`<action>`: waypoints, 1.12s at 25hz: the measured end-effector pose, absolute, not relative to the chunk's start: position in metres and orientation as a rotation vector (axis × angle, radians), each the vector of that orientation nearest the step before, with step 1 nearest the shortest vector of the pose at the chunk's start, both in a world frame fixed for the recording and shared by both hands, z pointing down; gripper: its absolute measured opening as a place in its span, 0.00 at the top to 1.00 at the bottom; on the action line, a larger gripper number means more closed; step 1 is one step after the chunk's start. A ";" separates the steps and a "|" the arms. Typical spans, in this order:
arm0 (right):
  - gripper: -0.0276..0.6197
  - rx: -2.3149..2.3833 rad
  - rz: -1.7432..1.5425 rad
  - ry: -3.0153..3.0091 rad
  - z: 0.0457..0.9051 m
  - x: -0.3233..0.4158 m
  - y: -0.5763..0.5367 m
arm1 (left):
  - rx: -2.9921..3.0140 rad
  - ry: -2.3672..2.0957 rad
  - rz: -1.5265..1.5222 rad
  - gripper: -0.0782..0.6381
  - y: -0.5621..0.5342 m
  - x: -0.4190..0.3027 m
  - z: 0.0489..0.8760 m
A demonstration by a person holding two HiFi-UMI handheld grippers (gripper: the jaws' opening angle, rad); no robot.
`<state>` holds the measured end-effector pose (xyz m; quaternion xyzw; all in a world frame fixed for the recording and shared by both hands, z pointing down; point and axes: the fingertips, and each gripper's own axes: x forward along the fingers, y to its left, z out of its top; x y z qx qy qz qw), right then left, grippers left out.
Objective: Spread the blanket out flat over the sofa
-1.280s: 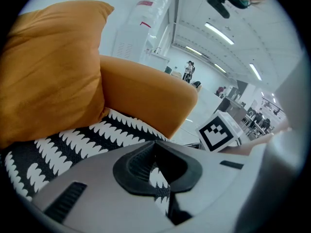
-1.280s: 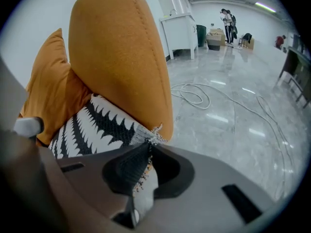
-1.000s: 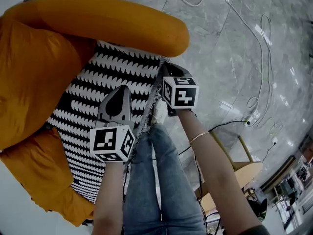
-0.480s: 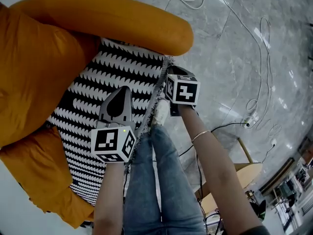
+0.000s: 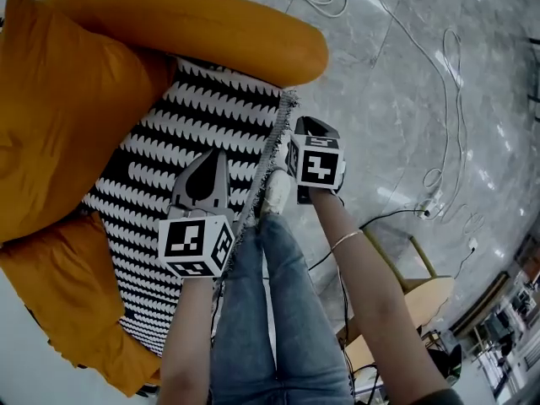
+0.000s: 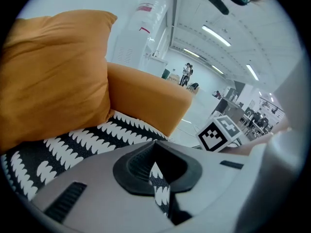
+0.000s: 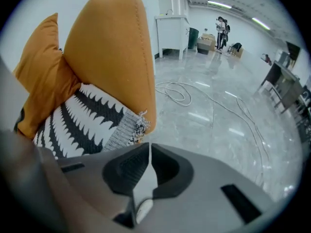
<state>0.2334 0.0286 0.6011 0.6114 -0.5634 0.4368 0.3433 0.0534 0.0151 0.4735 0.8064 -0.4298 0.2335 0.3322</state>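
Along the front edge of the sofa (image 5: 202, 32) seat, hold both grips firm on the blanket (image 5: 186, 142): left gripper (image 6: 154, 171) clamped on a fold of the patterned weave, right gripper (image 7: 147, 165) pinched shut on what looks like the pale hem near the fringed corner. Draw the two holds apart along that edge, evenly and low, to tension the hem without dragging cloth off the seat. Lay it down before letting go. Black with rows of white scallops and a grey fringed border. Spread over the seat from the cushion (image 5: 67, 125) to the front edge, mostly flat, lightly rippled.
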 end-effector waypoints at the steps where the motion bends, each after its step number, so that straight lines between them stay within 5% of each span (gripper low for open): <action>1: 0.92 1.609 1.146 -1.471 0.593 0.234 0.030 | 2.113 -1.120 0.612 0.87 0.017 0.054 0.469; 28: 0.94 1.888 1.081 -1.857 0.316 0.202 0.075 | 2.282 -1.087 0.510 0.87 0.053 0.049 0.299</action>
